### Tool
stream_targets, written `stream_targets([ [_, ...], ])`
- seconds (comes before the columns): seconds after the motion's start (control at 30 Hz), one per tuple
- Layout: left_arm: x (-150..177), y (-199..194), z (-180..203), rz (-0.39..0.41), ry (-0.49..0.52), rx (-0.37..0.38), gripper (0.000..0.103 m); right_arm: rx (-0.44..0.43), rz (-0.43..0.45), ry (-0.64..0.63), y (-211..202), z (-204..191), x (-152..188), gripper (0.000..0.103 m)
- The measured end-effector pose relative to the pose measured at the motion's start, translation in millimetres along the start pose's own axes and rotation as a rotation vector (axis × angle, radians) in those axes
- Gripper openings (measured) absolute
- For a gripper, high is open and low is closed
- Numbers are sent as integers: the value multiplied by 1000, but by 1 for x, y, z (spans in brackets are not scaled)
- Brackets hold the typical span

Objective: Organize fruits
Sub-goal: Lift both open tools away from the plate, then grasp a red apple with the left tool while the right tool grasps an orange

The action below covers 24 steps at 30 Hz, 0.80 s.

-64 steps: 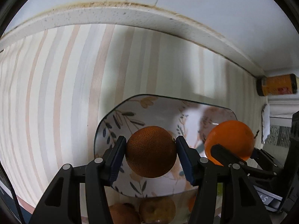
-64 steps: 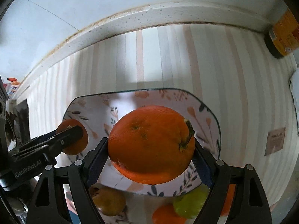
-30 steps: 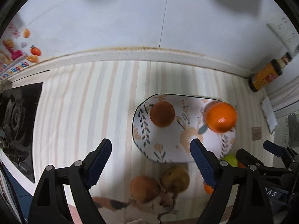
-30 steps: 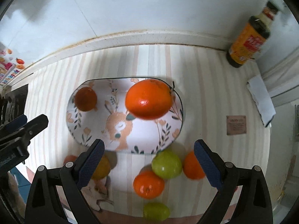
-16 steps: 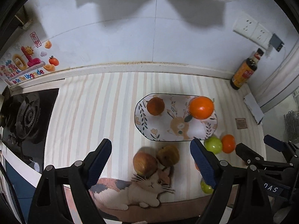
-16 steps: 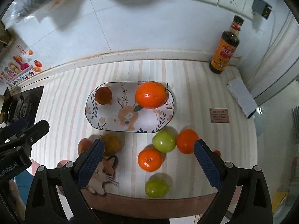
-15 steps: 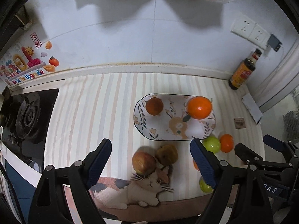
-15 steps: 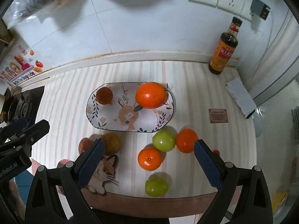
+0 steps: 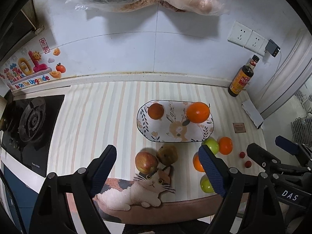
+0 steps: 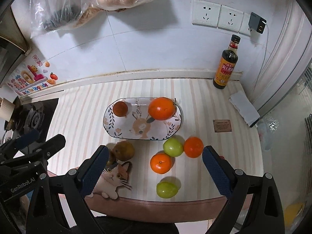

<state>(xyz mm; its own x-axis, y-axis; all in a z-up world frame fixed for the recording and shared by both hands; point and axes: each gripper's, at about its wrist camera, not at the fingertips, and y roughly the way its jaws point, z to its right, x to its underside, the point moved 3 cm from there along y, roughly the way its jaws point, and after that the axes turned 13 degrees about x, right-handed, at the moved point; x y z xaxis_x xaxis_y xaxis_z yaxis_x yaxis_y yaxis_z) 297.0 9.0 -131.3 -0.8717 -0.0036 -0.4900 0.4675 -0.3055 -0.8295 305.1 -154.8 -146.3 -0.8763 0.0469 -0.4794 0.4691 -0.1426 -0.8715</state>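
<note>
Hovering above counter: left gripper [image 9: 159, 164] fingers wide, empty; right gripper [image 10: 155, 164] fingers wide, empty

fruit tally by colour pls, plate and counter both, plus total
Orange: 3 — large orange on the oval floral plate, two smaller oranges on the striped counter
Green: 2 — round green fruits
Brown: 2 — small brown fruit on the plate, brown pear-like fruit
Red: 1 — red apple
Small red berries: 2
Total: 10
</note>
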Motion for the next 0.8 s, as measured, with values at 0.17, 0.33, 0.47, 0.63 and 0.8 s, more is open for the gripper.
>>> stream_targets([
  [0.17, 1, 9, -10, -7, -13, -39, 99, -9, -52, 41, 25, 9, 2, 99],
  [0.33, 5, 39, -35, -52, -51, -65, 103, -51, -174, 74, 83, 15, 13, 99],
  [0.47, 14, 78, -58, -141, -85, -78, 103, -90, -308, 112, 141, 14, 33, 99],
  [0.63, 32, 134, -80, -281, -142, -60, 103, -127, -396, 158, 191, 8, 54, 94],
  [0.8, 44, 175, -83, -378, -67, -40, 103, -124, -456, 124, 222, -3, 67, 84],
])
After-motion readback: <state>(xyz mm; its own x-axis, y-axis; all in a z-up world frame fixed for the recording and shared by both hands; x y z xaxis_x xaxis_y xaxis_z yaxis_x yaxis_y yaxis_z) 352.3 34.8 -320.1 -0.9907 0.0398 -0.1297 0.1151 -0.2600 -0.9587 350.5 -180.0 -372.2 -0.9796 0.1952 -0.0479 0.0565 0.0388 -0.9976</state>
